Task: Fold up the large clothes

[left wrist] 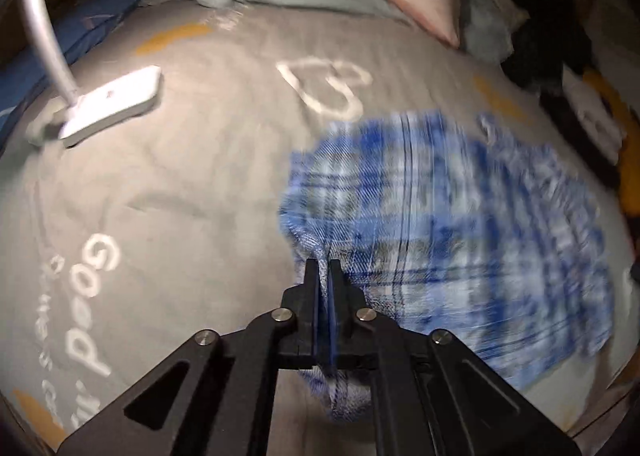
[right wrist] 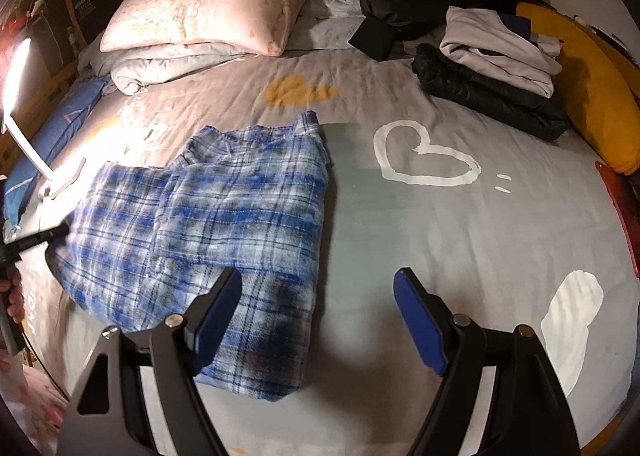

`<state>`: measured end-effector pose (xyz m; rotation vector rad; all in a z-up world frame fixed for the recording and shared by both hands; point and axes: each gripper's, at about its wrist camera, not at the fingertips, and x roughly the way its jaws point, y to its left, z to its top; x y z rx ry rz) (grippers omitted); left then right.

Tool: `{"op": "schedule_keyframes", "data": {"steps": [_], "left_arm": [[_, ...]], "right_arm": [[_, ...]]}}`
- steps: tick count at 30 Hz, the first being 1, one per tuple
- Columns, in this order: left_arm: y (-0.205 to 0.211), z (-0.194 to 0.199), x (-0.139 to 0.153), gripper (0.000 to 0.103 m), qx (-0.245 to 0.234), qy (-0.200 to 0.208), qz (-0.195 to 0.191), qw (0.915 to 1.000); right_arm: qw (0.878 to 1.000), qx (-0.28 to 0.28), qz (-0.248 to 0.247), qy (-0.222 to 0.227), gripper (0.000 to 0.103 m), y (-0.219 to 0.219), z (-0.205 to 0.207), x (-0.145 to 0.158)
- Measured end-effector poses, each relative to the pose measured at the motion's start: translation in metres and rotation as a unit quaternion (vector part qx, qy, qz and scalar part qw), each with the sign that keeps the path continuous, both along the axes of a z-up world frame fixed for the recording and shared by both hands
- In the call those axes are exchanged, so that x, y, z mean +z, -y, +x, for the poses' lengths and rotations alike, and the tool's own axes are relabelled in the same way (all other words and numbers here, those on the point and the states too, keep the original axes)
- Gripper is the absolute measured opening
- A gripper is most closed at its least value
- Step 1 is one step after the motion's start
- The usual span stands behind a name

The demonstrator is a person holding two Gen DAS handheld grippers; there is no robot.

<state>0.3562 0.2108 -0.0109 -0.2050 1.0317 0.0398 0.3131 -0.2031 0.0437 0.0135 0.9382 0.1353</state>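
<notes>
shirt: the blue plaid shirt [right wrist: 208, 223], partly folded, lies on the grey bed [right wrist: 460, 240] left of centre; long axis runs near to far.
left tool: the left tool [left wrist: 323, 268] is pressed together, pinching the shirt's left edge.
right tool: the right tool [right wrist: 318, 288] is spread and empty, hanging over the shirt's near right corner and the bare sheet.
key relation: the shirt's bulk lies right of the pinched edge, so a fold would likely travel rightward.
surroundings: lamp [right wrist: 24, 123] far left; pillow [right wrist: 208, 3] beyond.
</notes>
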Motion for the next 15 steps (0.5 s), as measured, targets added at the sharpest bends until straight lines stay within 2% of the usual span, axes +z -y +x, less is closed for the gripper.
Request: {"op": "schedule_keyframes", "data": {"steps": [2,3,4,5,6,7,10,12,13,14,15], "left_arm": [[-0.001,0.004,-0.008,0.020,-0.002,-0.017,0.001,0.9999],[-0.005,0.003,-0.007,0.036,0.006,-0.013,-0.013,0.9998],[-0.009,0.001,-0.005,0.058,0.005,-0.002,-0.039,0.9992],[-0.015,0.000,-0.005,0.068,0.002,0.005,-0.060,0.9982],[-0.020,-0.001,-0.004,0.085,0.006,0.010,-0.082,0.9965],[-0.025,-0.002,-0.007,0.092,0.017,0.006,-0.096,0.9952],[-0.035,0.003,-0.024,0.092,0.055,-0.022,-0.129,0.9899],[-0.035,0.003,-0.028,0.092,0.049,-0.009,-0.128,0.9905],[-0.031,0.005,-0.028,0.091,0.030,-0.001,-0.123,0.9920],[-0.031,0.006,-0.029,0.085,0.019,0.011,-0.122,0.9923],[-0.032,0.007,-0.030,0.067,0.026,0.020,-0.114,0.9929]], "right_arm": [[1.000,-0.006,0.006,0.002,0.076,0.003,0.000,0.001],[1.000,-0.009,0.013,0.005,0.077,0.005,0.001,0.003],[1.000,-0.011,0.019,0.008,0.077,0.007,0.001,0.004],[1.000,-0.011,0.024,0.009,0.077,0.008,0.001,0.004],[0.999,-0.010,0.030,0.012,0.077,0.008,0.001,0.005],[0.999,-0.009,0.034,0.016,0.077,0.008,0.001,0.005],[0.999,-0.019,0.037,0.026,0.087,0.007,0.002,0.006],[0.998,-0.028,0.037,0.031,0.091,0.007,0.002,0.006],[0.998,-0.029,0.039,0.035,0.094,0.007,0.001,0.007],[0.998,-0.028,0.039,0.038,0.095,0.007,0.000,0.008],[0.998,-0.029,0.039,0.042,0.098,0.007,-0.001,0.010]]}}
